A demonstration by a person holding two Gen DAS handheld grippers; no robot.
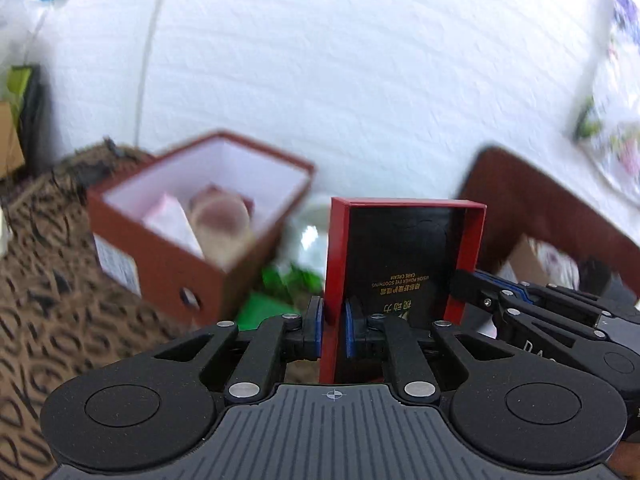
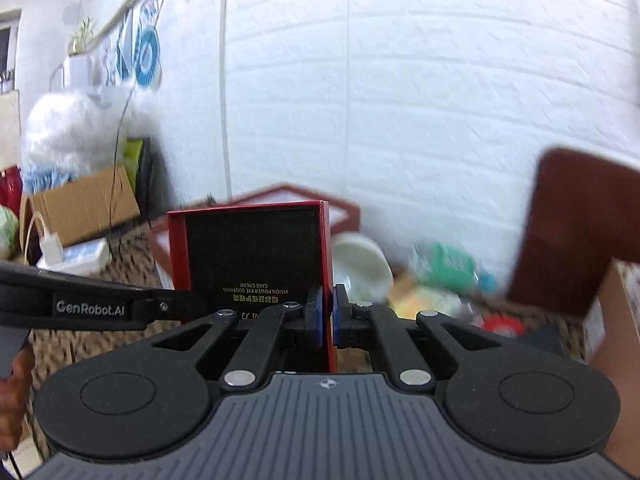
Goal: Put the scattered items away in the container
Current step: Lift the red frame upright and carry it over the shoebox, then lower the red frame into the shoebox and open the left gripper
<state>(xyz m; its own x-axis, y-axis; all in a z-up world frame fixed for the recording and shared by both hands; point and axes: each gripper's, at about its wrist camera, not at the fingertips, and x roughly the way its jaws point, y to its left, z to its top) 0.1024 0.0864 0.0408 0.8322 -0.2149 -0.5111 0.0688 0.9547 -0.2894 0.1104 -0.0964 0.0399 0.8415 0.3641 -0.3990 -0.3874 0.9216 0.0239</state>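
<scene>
A red box tray point(image 1: 404, 256) with a black lining and gold lettering is held up off the table between both grippers. My left gripper point(image 1: 333, 316) is shut on its left wall. My right gripper point(image 2: 329, 308) is shut on the right wall of the red tray point(image 2: 252, 252). The right gripper point(image 1: 456, 284) also shows reaching in from the right in the left wrist view. The left gripper point(image 2: 176, 302) enters from the left in the right wrist view. Behind and to the left stands the brown container box point(image 1: 200, 216), open, with a pink packet and a round jar inside.
A brown lid point(image 1: 540, 208) leans at the right. A white bowl point(image 2: 360, 264), a green packet point(image 2: 444, 264) and other small items lie on the patterned brown cloth point(image 1: 60, 300). A white brick wall is close behind. A cardboard box point(image 2: 84, 204) sits far left.
</scene>
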